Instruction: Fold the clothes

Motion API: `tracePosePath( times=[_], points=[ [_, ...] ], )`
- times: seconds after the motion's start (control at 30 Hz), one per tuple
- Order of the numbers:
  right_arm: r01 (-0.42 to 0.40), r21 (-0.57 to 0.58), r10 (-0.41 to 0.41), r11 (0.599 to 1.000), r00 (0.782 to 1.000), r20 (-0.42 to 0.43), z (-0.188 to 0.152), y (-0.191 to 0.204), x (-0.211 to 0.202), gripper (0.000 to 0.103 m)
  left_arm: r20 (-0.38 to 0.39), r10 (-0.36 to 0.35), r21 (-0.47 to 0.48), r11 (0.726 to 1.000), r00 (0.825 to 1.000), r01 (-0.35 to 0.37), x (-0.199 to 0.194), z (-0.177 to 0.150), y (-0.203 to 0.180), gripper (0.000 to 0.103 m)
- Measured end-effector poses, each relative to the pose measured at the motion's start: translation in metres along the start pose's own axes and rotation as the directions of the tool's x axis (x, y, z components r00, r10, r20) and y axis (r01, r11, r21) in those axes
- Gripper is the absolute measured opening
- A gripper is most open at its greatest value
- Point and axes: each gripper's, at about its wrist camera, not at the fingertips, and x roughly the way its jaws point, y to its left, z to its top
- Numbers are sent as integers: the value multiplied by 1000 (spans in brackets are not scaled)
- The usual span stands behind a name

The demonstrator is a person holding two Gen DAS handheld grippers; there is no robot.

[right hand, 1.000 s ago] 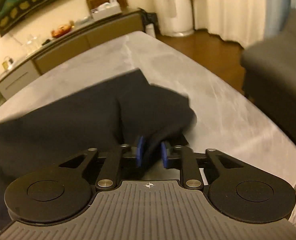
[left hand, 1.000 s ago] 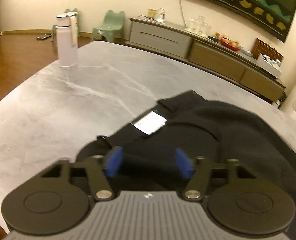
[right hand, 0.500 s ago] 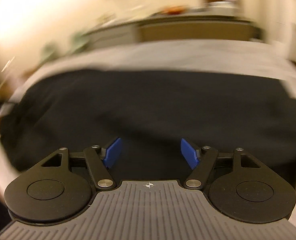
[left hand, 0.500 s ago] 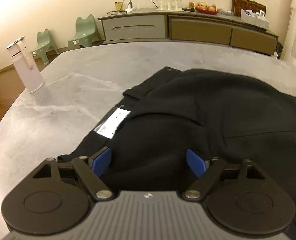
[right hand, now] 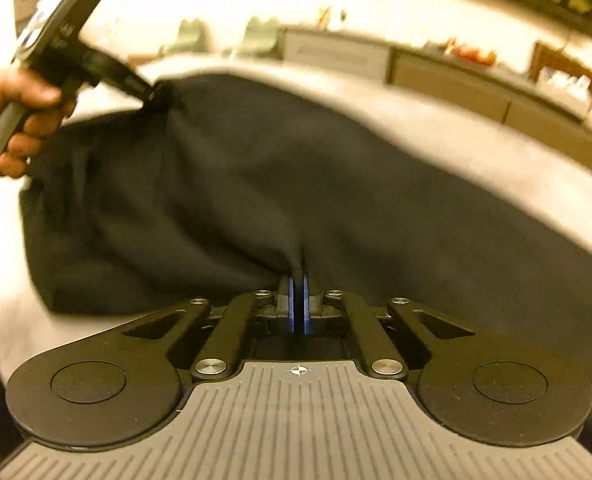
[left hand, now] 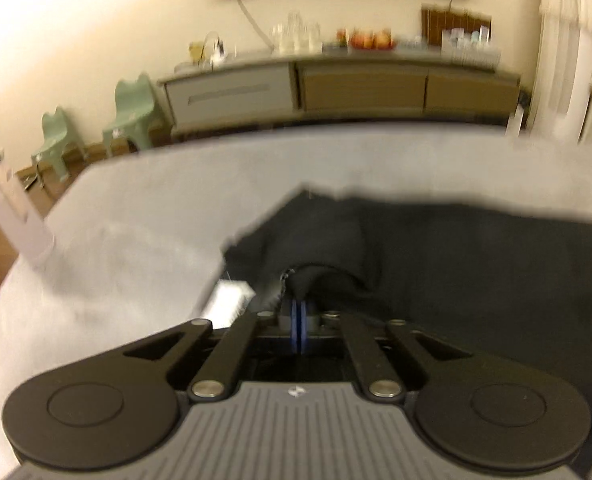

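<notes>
both grippers have just closed on the black fabric garment lying on the grey marble table: left gripper clenched on its near-left edge, right gripper pinching the near hem (white label beside). step: grasp made; next likely needs an even lift and fold away.

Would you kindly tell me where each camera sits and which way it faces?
Left wrist: on the left gripper, looking down its fingers across the black garment toward the sideboard.
Right wrist: on the right gripper, facing the same garment; the left hand shows.
Shared: garment, grey table, sideboard.
</notes>
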Motion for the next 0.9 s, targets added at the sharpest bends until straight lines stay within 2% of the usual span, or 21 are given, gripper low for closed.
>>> tracePosePath(
  times=[0.1,0.2,0.3,0.37,0.47,0.53,0.57,0.6,0.67,0.7,0.73,0.77,0.8,0.9],
  points=[
    [46,73,-54,996,992,115,35,-26,-23,2,111,-62,-59,996,992,69,-33,40,10,2],
    [54,182,-96,982,969,227,65,-56,-51,1,240,-113,-101,985,964,141,-70,68,17,2],
    [81,225,-140,971,954,264,75,-69,-62,1,269,-114,-100,984,956,145,-89,64,12,2],
    [70,224,-125,972,963,239,66,-68,-65,1,263,-123,-67,987,957,146,-104,40,5,2],
    [30,167,-62,985,981,186,30,-49,-73,1,214,-164,-26,985,963,173,-130,-19,-4,2],
    [-43,130,29,991,994,108,-3,-38,-73,1,86,-201,-12,979,976,203,-130,-59,-12,3],
    [-65,115,58,991,996,66,-19,-34,-72,3,19,-218,-6,976,976,219,-129,-79,-16,4],
    [-75,101,73,992,997,25,-35,-29,-71,6,-32,-218,16,976,975,219,-127,-94,-20,8],
    [-81,106,83,991,996,-14,-53,-29,-72,15,-80,-196,60,978,977,201,-128,-114,-26,20],
    [-84,123,87,989,996,-17,-57,-33,-75,19,-86,-185,70,979,979,191,-131,-117,-26,29],
    [-89,150,92,985,996,-11,-57,-39,-80,29,-71,-185,64,980,980,189,-136,-116,-22,35],
    [-87,175,88,981,996,4,-54,-44,-85,38,-53,-185,55,981,981,188,-142,-114,-17,47],
    [-77,193,74,978,997,24,-49,-49,-90,41,-24,-181,39,983,983,182,-149,-111,-10,56],
    [-37,229,22,973,997,68,-36,-72,-102,52,49,-143,-29,989,989,144,-156,-91,14,69]
  ],
)
